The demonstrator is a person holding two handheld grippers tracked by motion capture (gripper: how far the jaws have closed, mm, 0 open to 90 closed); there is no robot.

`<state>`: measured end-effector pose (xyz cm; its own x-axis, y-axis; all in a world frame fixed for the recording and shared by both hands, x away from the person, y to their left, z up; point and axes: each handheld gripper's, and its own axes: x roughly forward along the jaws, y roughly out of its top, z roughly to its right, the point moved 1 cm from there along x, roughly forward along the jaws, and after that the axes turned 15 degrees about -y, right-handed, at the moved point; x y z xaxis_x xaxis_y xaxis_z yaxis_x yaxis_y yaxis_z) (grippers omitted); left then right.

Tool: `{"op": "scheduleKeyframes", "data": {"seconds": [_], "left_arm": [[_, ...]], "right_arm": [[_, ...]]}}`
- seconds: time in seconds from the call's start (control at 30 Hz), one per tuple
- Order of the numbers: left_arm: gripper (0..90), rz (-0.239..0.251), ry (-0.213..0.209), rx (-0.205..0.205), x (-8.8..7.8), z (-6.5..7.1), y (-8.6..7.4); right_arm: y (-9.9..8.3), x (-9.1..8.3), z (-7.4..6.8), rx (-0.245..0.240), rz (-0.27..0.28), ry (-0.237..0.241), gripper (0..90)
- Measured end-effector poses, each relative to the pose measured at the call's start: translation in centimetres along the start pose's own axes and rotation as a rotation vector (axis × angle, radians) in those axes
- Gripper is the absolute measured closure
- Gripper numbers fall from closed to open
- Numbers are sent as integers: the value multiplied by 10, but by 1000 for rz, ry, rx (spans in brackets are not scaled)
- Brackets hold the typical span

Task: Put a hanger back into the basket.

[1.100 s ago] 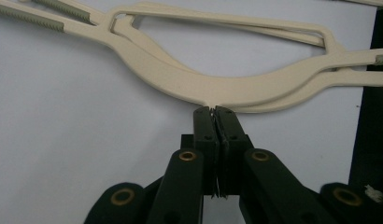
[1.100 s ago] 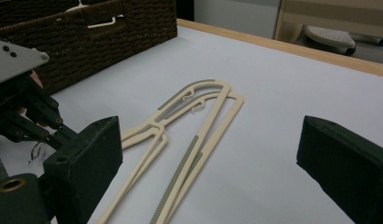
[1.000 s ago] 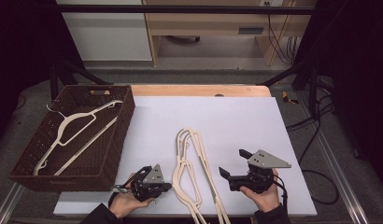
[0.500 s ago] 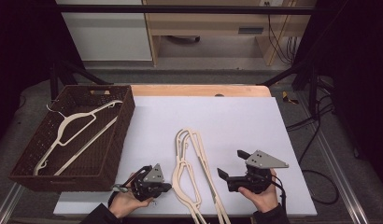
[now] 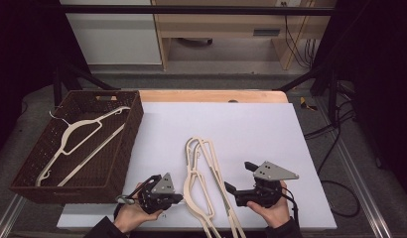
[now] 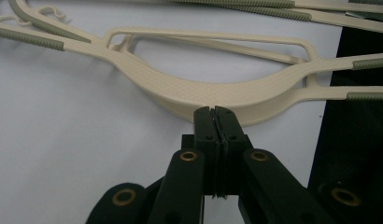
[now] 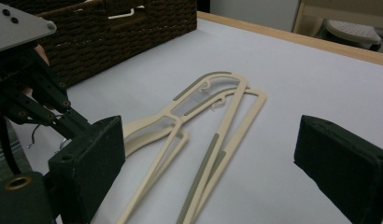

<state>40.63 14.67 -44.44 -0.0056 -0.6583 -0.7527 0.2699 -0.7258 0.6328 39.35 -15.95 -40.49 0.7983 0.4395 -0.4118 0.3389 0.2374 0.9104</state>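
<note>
Two cream hangers (image 5: 194,178) lie stacked on the white board (image 5: 251,129), their hooks pointing away from me. My left gripper (image 5: 180,196) is shut with nothing between its jaws. In the left gripper view its tips (image 6: 215,112) meet right at the curved neck of the top hanger (image 6: 199,95). My right gripper (image 5: 239,177) stands open just right of the hangers, a little above the board. In the right gripper view its wide-apart jaws (image 7: 210,140) frame the hangers (image 7: 206,161), with the left gripper (image 7: 35,93) at the left.
A dark wicker basket (image 5: 126,148) sits at the left of the board with another cream hanger (image 5: 87,131) inside. The table's wooden edge (image 5: 211,95) runs along the far side. Cables trail on the floor at the right.
My right gripper has edged slightly left toward the hangers. The left gripper and the hangers have stayed put.
</note>
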Motion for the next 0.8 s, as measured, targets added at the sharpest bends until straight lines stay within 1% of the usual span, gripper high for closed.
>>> {"op": "scheduleKeyframes", "data": {"seconds": [0.1, 0.17, 0.23, 0.3, 0.33, 0.47, 0.6, 0.67, 0.8], "left_arm": [[888, 4, 13, 6, -5, 3, 5], [888, -6, 21, 12, -10, 4, 9], [888, -8, 28, 12, -15, 5, 13], [888, -5, 31, 2, -19, 6, 17], [888, -13, 35, 4, -20, 7, 20], [888, -35, 35, 2, -22, 9, 28], [887, -27, 31, -8, -24, 10, 34], [888, -29, 32, -9, -24, 10, 36], [888, -17, 35, -15, -25, 11, 37]], "right_arm": [[1, 2, -7, -12, -8, 7, 92], [2, 4, -13, -16, -9, 21, 92], [2, 6, -19, -22, -15, 30, 93], [2, 9, -27, -30, -22, 43, 101], [2, 10, -30, -35, -24, 52, 105], [0, 16, -43, -40, -50, 69, 112], [-3, 22, -55, -48, -77, 95, 125], [-5, 25, -60, -61, -87, 113, 136], [-8, 30, -70, -78, -116, 124, 156]]}}
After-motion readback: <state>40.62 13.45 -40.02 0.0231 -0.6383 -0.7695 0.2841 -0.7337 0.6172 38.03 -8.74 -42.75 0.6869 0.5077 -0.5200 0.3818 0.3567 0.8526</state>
